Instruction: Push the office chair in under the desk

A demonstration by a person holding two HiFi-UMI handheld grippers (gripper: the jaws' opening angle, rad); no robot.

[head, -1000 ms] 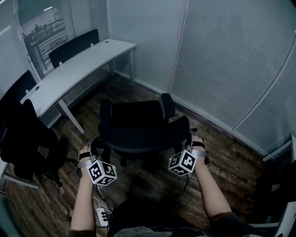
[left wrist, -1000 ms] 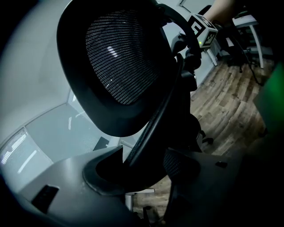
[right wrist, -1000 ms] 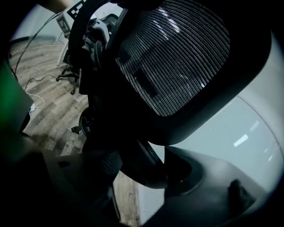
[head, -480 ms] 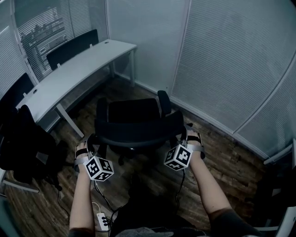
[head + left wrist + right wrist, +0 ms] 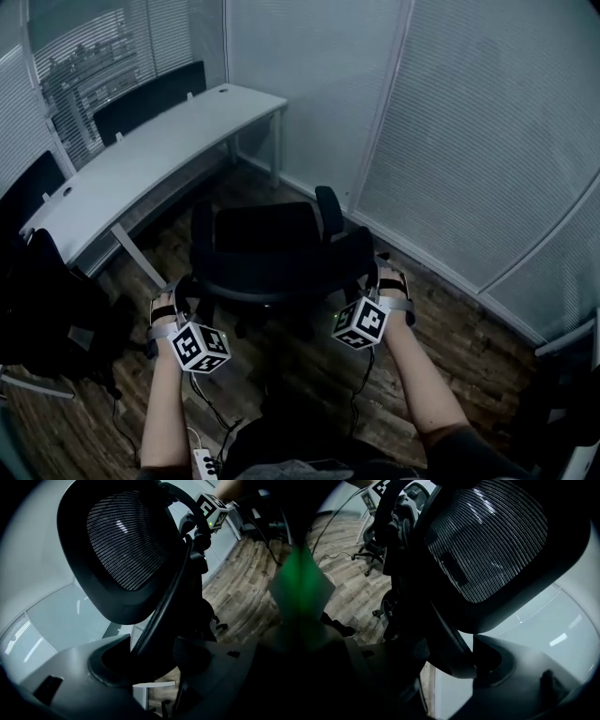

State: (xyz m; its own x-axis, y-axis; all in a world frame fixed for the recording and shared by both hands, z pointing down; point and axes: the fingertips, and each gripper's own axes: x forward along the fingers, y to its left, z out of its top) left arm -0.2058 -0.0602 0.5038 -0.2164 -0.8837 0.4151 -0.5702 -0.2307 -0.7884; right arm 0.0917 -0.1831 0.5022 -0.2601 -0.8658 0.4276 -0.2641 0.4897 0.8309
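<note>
The black mesh office chair point(image 5: 272, 246) stands on the wood floor, its backrest toward me. The white desk point(image 5: 141, 155) lies beyond it at the upper left. My left gripper point(image 5: 186, 287) holds the backrest's left edge and my right gripper point(image 5: 373, 268) its right edge. In the left gripper view the jaws point(image 5: 150, 656) close round the backrest's black rim point(image 5: 161, 604), below the mesh point(image 5: 126, 550). The right gripper view has the same grip point(image 5: 450, 663) on the other rim point(image 5: 445, 625). The chair's seat and wheels are mostly hidden behind the backrest.
A second black chair point(image 5: 47, 300) stands close at the left, and another point(image 5: 150, 94) sits behind the desk. Walls with blinds point(image 5: 487, 141) close in at the right and ahead. A power strip point(image 5: 204, 461) and cables lie on the floor by my feet.
The chair and both grippers have moved forward together, away from me and toward the desk and wall. The grip on the backrest looks unchanged.
</note>
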